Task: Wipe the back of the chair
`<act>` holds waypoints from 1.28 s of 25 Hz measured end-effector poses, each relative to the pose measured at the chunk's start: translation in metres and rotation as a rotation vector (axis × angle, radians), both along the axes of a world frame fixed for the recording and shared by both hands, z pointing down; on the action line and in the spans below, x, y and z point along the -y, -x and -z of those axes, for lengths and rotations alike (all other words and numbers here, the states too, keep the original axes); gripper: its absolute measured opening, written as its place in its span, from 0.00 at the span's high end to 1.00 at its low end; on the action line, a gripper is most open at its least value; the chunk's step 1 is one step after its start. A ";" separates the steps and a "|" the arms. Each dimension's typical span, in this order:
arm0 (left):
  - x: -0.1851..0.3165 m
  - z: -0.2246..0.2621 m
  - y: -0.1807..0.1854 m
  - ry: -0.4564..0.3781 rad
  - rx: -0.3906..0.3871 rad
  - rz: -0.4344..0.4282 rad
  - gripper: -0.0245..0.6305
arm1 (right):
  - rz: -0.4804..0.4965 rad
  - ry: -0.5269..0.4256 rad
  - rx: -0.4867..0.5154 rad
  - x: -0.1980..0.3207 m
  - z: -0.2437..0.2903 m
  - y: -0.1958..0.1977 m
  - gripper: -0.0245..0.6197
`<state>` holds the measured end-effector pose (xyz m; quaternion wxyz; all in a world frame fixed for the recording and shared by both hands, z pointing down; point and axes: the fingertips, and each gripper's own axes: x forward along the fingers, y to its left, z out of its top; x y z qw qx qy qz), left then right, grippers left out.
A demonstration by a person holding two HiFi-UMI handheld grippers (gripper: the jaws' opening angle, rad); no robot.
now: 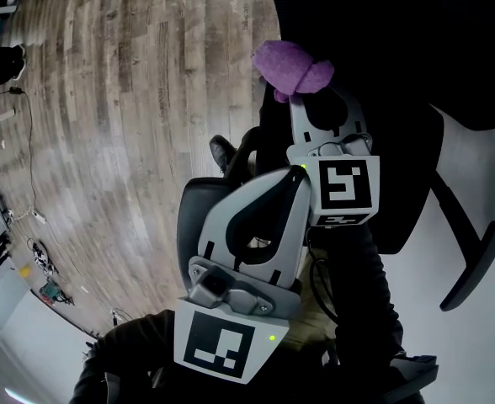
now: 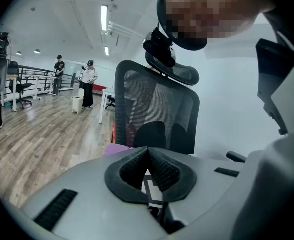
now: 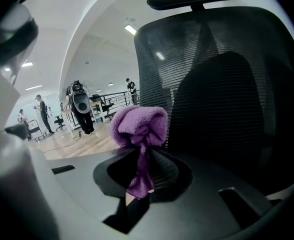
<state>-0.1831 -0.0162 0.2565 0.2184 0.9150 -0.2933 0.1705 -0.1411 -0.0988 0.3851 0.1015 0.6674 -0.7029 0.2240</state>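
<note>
- The left gripper has its jaws pressed together with nothing between them, pointing at the chair.
- The chair's black mesh back stands upright, with the headrest above it.
- A bit of purple cloth shows low at the chair's left edge.
- Wooden floor spreads left of the chair, where two people stand far off.
</note>
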 end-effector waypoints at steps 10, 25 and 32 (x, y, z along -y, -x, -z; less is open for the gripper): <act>-0.003 -0.003 -0.011 -0.001 0.007 -0.019 0.95 | -0.005 0.010 0.019 -0.004 -0.003 -0.006 0.88; -0.010 -0.006 -0.043 0.004 0.008 -0.057 0.95 | -0.053 0.020 0.001 -0.020 -0.004 -0.051 0.88; -0.021 -0.008 -0.064 0.009 0.009 -0.088 0.95 | -0.096 0.028 -0.011 -0.034 -0.005 -0.082 0.88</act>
